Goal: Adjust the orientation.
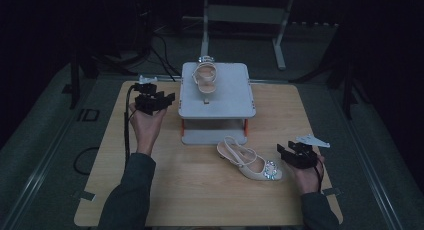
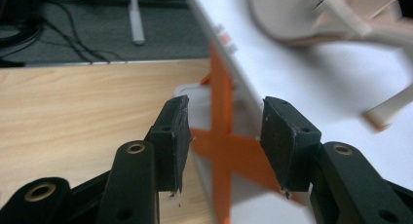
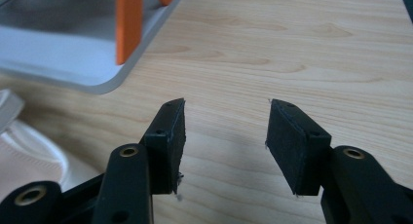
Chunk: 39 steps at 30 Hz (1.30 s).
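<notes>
A cream heeled sandal point(image 1: 205, 80) stands on the top shelf of a small grey two-level rack point(image 1: 227, 102) with orange legs; in the left gripper view that sandal point(image 2: 336, 19) is blurred at the upper right. A second cream sandal point(image 1: 248, 160) with a jewelled toe lies on the wooden table in front of the rack. My left gripper point(image 1: 167, 97) hovers at the rack's left edge, open and empty point(image 2: 225, 141). My right gripper point(image 1: 281, 152) stands open just right of the lying sandal's toe, with bare wood between its jaws point(image 3: 225, 141); the sandal point(image 3: 27, 156) shows at that view's lower left.
The wooden table point(image 1: 150, 190) sits on a grey floor mat. Black cables point(image 1: 160, 55) trail over the floor behind the table, and a white metal stand point(image 1: 245, 15) rises at the back. The rack's lower shelf point(image 1: 215, 136) has nothing on it.
</notes>
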Available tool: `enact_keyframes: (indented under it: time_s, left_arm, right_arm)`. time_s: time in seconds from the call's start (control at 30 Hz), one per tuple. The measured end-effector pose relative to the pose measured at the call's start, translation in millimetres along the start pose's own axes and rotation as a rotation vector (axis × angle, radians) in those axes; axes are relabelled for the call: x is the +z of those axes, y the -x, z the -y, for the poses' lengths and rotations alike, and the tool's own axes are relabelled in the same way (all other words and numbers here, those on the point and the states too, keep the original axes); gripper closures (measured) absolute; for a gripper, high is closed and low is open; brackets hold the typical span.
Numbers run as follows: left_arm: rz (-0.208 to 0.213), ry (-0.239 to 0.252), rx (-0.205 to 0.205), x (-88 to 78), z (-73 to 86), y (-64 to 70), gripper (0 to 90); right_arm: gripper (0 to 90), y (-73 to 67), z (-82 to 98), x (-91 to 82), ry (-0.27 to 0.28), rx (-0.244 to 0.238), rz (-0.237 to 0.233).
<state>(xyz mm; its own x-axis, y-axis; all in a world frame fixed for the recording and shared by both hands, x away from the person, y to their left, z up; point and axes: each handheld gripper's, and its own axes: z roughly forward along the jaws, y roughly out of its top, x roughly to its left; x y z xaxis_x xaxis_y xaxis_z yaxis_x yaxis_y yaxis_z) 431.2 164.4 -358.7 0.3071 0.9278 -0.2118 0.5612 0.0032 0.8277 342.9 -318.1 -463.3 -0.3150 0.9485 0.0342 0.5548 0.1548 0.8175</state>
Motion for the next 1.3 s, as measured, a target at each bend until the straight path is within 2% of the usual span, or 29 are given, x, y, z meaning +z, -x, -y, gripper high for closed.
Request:
enact_keyframes:
  time_s: [0.17,0.37,0.5,0.67,0.83,0.97,1.13,1.3]
  left_arm:
    - [-0.013,-0.034,-0.028,11.2,21.0,-11.5,53.6]
    - [-0.029,-0.065,-0.036,23.5,47.7,-19.2,53.5]
    - [-0.033,-0.080,-0.056,30.2,62.4,-24.6,53.2]
    - [-0.052,-0.088,-0.066,36.1,75.0,-29.7,52.9]
    - [-0.075,-0.089,-0.077,40.8,88.1,-30.1,52.6]
    - [-0.079,-0.109,-0.057,45.2,98.8,-27.1,52.4]
    - [-0.077,-0.125,-0.064,51.5,111.0,-27.9,52.0]
    - [-0.076,-0.141,-0.074,55.7,121.7,-29.5,52.0]
  right_arm:
    - [48.5,-11.9,-1.8,-7.4,0.007,-0.039,-0.026]
    - [48.4,-26.8,-2.7,-11.3,0.007,-0.090,-0.060]
    - [48.2,-34.1,-2.8,-13.5,0.008,-0.101,-0.099]
    - [47.8,-42.3,0.1,-14.9,-0.006,-0.123,-0.115]
    - [46.1,-53.1,9.3,-14.3,-0.028,-0.136,-0.138]
    - [45.2,-59.3,15.6,-15.3,-0.039,-0.150,-0.138]
    - [44.3,-61.3,15.5,-15.7,-0.040,-0.158,-0.126]
    - [40.5,-64.3,19.2,-23.5,-0.041,-0.155,-0.139]
